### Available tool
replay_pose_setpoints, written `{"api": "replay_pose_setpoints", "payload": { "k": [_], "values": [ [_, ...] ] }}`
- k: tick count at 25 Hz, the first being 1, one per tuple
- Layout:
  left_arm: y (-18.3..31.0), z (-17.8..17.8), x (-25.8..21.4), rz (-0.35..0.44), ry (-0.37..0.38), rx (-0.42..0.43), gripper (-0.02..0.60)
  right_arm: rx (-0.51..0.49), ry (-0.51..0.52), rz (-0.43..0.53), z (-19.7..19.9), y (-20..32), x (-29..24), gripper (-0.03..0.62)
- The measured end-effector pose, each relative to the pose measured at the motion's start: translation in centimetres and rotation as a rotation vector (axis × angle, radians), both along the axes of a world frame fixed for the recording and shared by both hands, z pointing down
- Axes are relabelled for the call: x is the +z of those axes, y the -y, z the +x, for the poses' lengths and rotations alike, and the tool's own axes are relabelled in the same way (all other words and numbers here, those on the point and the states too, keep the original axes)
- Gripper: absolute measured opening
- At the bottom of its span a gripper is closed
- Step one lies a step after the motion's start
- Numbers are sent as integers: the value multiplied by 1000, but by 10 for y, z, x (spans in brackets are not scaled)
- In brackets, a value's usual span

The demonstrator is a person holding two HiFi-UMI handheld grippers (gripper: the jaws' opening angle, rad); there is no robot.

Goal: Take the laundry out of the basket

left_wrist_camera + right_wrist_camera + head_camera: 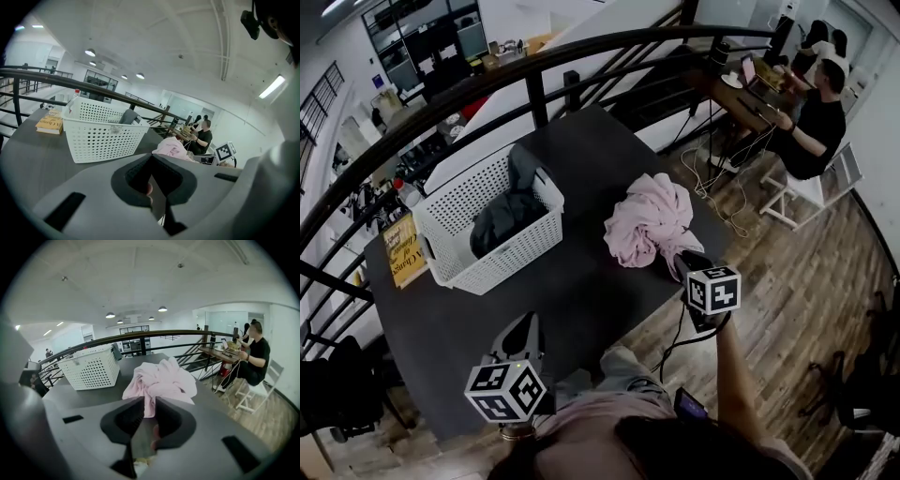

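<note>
A white perforated basket [502, 258] stands on the left of the dark table [581, 300], with a dark grey garment [508, 211] heaped inside and draped over its far rim. A pink garment [652, 220] lies bunched on the table's right side. My right gripper [682, 259] hovers at that garment's near edge, by the table's corner. In the right gripper view its jaws [149, 398] stand a narrow gap apart, a pink fold showing just past the tips. I see no pad pressing on it. My left gripper [523, 324] hangs over the table's front, shut and empty [151, 157], facing the basket [103, 138].
A yellow book [403, 248] lies left of the basket. A black railing [534, 94] curves round the table's far side. To the right a person [811, 122] sits at a desk beside a white chair [811, 192], with wooden floor [787, 281] below.
</note>
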State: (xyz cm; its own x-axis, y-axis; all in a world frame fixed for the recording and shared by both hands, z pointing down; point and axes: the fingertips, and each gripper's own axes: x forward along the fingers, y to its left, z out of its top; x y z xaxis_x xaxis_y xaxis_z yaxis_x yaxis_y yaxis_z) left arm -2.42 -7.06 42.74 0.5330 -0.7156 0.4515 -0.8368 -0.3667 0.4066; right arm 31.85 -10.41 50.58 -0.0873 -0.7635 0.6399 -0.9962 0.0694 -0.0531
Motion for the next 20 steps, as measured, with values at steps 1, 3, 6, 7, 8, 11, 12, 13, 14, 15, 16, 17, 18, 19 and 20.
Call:
{"api": "replay_pose_setpoints", "payload": {
  "k": [1, 3, 6, 7, 8, 11, 12, 13, 14, 15, 16, 17, 18, 19, 20],
  "values": [
    [0, -6, 0, 0, 0, -5, -2, -3, 4, 2, -7, 0, -1, 78],
    [0, -18, 2, -2, 1, -15, -2, -11, 10, 7, -23, 1, -2, 69],
    [-1, -36, 4, -5, 3, -30, -2, -28, 18, 9, -47, 2, -1, 63],
    [-1, -42, 4, -5, 2, -34, -2, -32, 19, 11, -54, 3, -1, 58],
    [-1, -48, 5, -5, 1, -37, -2, -35, 18, 13, -62, 3, -1, 57],
    [-2, -65, 5, -4, -3, -46, -2, -33, 10, 28, -83, 5, -3, 37],
    [-2, -71, 4, -3, -7, -49, -2, -34, 7, 33, -90, 5, -4, 32],
    [-2, -77, 4, -2, -10, -52, -2, -37, 5, 38, -98, 5, -5, 27],
    [-2, -82, 4, -1, -12, -55, -2, -43, 5, 43, -106, 5, -7, 23],
    [-3, -87, 3, 0, -14, -58, -2, -51, 8, 48, -114, 5, -8, 21],
    [-3, -92, 3, 1, -16, -61, -2, -60, 11, 53, -122, 6, -10, 18],
    [-3, -97, 3, 2, -19, -64, -2, -69, 15, 59, -130, 6, -12, 17],
    [-3, -102, 4, 2, -21, -68, -2, -78, 20, 65, -138, 6, -14, 17],
    [-4, -107, 4, 3, -25, -72, -2, -89, 26, 71, -146, 6, -15, 17],
    [-5, -111, 5, 4, -28, -77, -2, -100, 33, 75, -154, 5, -17, 17]
  ]
}}
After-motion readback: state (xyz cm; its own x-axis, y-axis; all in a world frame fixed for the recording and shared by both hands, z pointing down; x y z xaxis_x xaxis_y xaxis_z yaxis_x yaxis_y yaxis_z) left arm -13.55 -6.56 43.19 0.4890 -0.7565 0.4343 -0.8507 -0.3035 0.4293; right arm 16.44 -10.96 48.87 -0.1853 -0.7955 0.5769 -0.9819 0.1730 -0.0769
